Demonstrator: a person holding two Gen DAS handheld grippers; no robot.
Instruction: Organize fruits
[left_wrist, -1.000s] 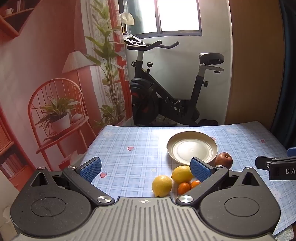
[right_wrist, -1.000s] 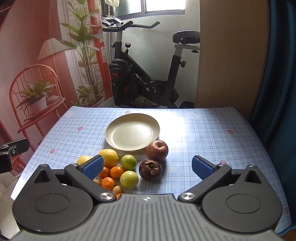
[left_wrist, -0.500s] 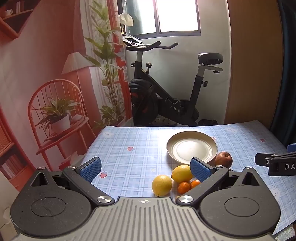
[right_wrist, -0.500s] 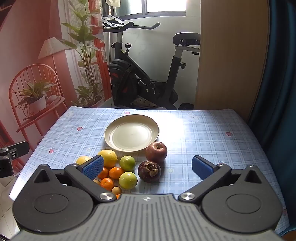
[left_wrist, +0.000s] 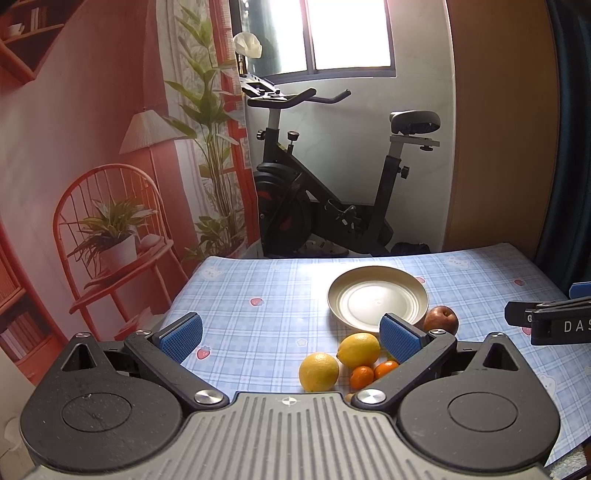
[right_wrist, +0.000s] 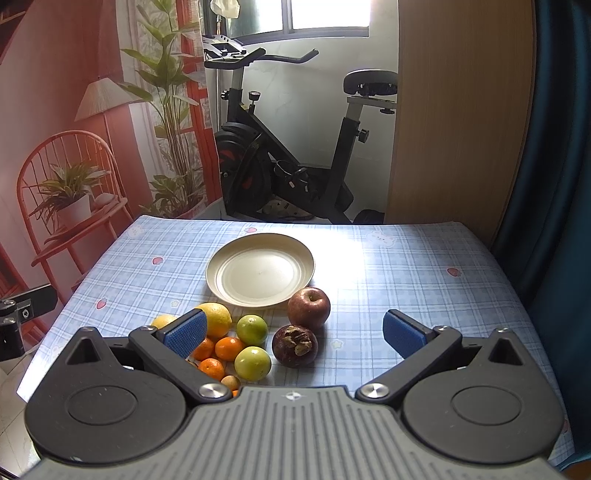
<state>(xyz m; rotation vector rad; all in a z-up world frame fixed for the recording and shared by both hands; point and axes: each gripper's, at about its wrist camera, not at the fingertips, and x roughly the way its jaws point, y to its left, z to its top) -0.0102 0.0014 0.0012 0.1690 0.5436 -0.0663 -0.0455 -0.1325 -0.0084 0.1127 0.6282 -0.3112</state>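
A cream plate (right_wrist: 260, 275) (left_wrist: 378, 298) lies bare in the middle of the checked table. In front of it sit a red apple (right_wrist: 308, 307) (left_wrist: 440, 319), a dark mangosteen (right_wrist: 294, 346), two green limes (right_wrist: 252, 329), two lemons (left_wrist: 358, 349) (left_wrist: 318, 371) and several small oranges (right_wrist: 229, 348) (left_wrist: 361, 377). My right gripper (right_wrist: 293, 334) hovers open above the near side of the pile, holding nothing. My left gripper (left_wrist: 291, 338) is open and empty, left of the fruit. The right gripper's finger (left_wrist: 546, 319) shows at the left wrist view's right edge.
The blue checked tablecloth (right_wrist: 406, 273) ends at a far edge (right_wrist: 295, 221), with an exercise bike (right_wrist: 291, 147) behind it. A red chair with a potted plant (left_wrist: 110, 240) stands left of the table. A dark blue curtain (right_wrist: 554, 147) hangs on the right.
Both grippers drifted slightly; the fruit and plate shifted a little in the right wrist view. Nothing was grasped or moved on the table.
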